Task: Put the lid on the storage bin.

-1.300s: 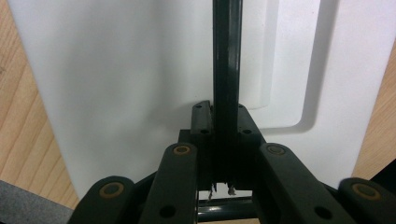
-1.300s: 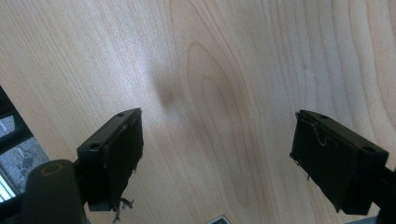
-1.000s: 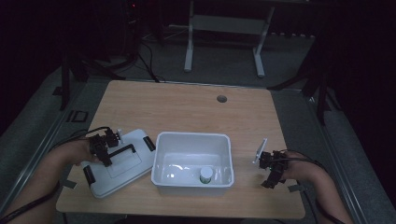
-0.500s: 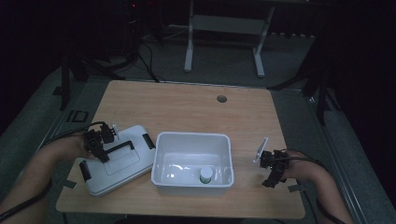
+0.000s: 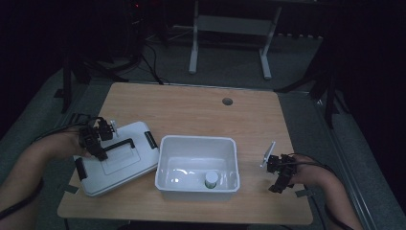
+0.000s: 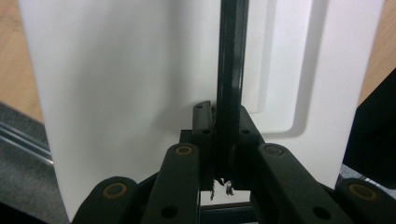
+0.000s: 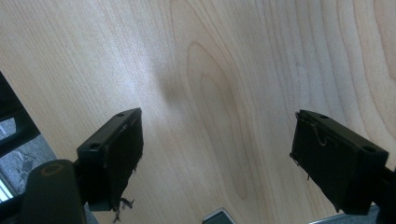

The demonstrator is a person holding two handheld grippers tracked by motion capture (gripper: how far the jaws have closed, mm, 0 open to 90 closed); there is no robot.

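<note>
Item count: one white lid (image 5: 119,160) with one black handle (image 5: 117,145); one open white bin (image 5: 197,168); one small jar (image 5: 211,180) inside the bin; one tabletop (image 5: 191,112); two tongs, left (image 5: 98,136) and right (image 5: 279,172).
</note>
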